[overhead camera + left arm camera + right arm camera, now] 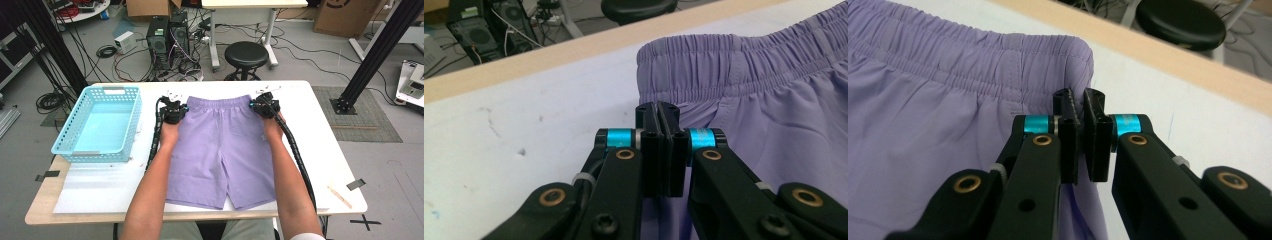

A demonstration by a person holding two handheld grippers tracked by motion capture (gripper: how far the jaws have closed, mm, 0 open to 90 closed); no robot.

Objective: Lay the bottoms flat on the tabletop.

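Item: left gripper (658, 111). In its own view we see the jaws brought together with no gap between the pads, the tips resting over the side edge of the shorts (220, 150) just below the waistband (744, 60). Whether a fold of cloth is nipped between the pads we cannot tell; the fabric passes under the jaws, not visibly between them.

Item: right gripper (1079, 100). Its jaws are nearly together, a narrow slit showing at the tips, which stand at the opposite waistband corner (1078, 55), just off the side seam. We see no cloth in the slit, though a thin layer lower down would be hidden from us.

Item: shorts, lilac, laid flat on the white table (310, 125), waistband on the far side, the two legs toward the person. Relative to the shorts, the grippers sit at the two upper corners, one on each side.

Handling, in our judgement: light, soft, limp woven cloth that will sag and slide once lifted and cannot break. The gathered elastic waistband is the thickest and firmest part, so we would take hold at its two ends, pinching both layers.

Item: blue basket (97, 125), left of the shorts, well apart from them.

Item: wooden stick (340, 196), right of the shorts' hem, near the table edge.
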